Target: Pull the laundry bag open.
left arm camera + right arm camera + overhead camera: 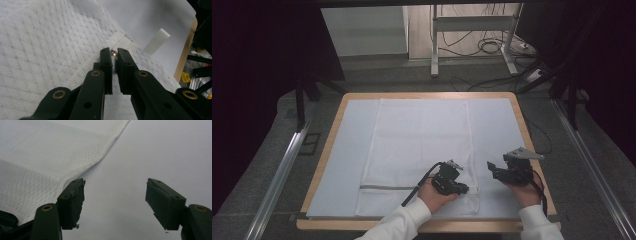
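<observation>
The white mesh bag lies flat in the middle of the worktop, on a pale sheet that covers most of the board. Its zipper runs across the bag near the edge closest to the person.

To the left of the bag, the sheet is bare and offers much free room. The grey line of the zipper starts at the bag's left part and goes toward the right.

On the bag's near right part, the left tongs are nearly closed on the small metal zipper pull, with only a thin gap between the jaws. I judge that the pull is caught or almost caught, so the grasp is done and the sliding along the zipper is left. Whether the zipper is open or shut I cannot tell.

Just right of the bag's right edge, the right tongs stand wide open over the bare sheet, holding nothing. One jaw is near the bag's hem. A small white block lies on the sheet beyond the bag's corner. The wooden rim of the worktop is close behind, so room to the right is small.
</observation>
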Demonstrator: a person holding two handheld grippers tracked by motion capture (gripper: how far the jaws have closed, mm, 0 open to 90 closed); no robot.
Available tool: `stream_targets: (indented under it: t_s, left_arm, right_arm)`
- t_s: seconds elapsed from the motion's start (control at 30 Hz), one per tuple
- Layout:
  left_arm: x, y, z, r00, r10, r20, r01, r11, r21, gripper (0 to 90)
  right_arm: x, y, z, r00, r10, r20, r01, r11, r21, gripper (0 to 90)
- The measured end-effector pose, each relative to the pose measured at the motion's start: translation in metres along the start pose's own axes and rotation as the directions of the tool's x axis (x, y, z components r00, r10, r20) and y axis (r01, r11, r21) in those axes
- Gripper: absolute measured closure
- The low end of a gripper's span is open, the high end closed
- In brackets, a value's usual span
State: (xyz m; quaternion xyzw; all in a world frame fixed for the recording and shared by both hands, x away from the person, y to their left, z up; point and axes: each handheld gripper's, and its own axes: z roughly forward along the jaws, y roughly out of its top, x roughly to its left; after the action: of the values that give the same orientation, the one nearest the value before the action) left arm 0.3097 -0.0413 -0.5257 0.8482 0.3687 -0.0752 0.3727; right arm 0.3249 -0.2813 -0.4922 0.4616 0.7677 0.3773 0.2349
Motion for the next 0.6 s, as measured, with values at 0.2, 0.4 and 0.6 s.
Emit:
stream_targets:
  t_s: [0.2, 0.4, 0.6]
  left_arm:
    - [0.0007, -0.0007, -0.0001, 1.0000, 0.003, 0.007, -0.003, 1.0000, -0.004, 84.5]
    - [0.0008, -0.0018, 0.0000, 0.9999, 0.001, 0.011, 0.000, 0.9998, -0.021, 85.2]
    - [0.0020, -0.0022, -0.0008, 0.9996, 0.000, 0.028, 0.001, 0.9998, -0.018, 86.6]
  right_arm:
    - [0.0002, -0.0001, -0.0002, 1.0000, -0.004, 0.002, 0.004, 1.000, 0.000, 30.9]
    - [-0.0004, -0.0003, -0.0005, 1.0000, -0.005, 0.002, 0.005, 1.000, -0.001, 30.9]
    - [0.0000, -0.0004, -0.0004, 1.0000, -0.003, -0.004, 0.003, 1.000, 0.004, 30.9]
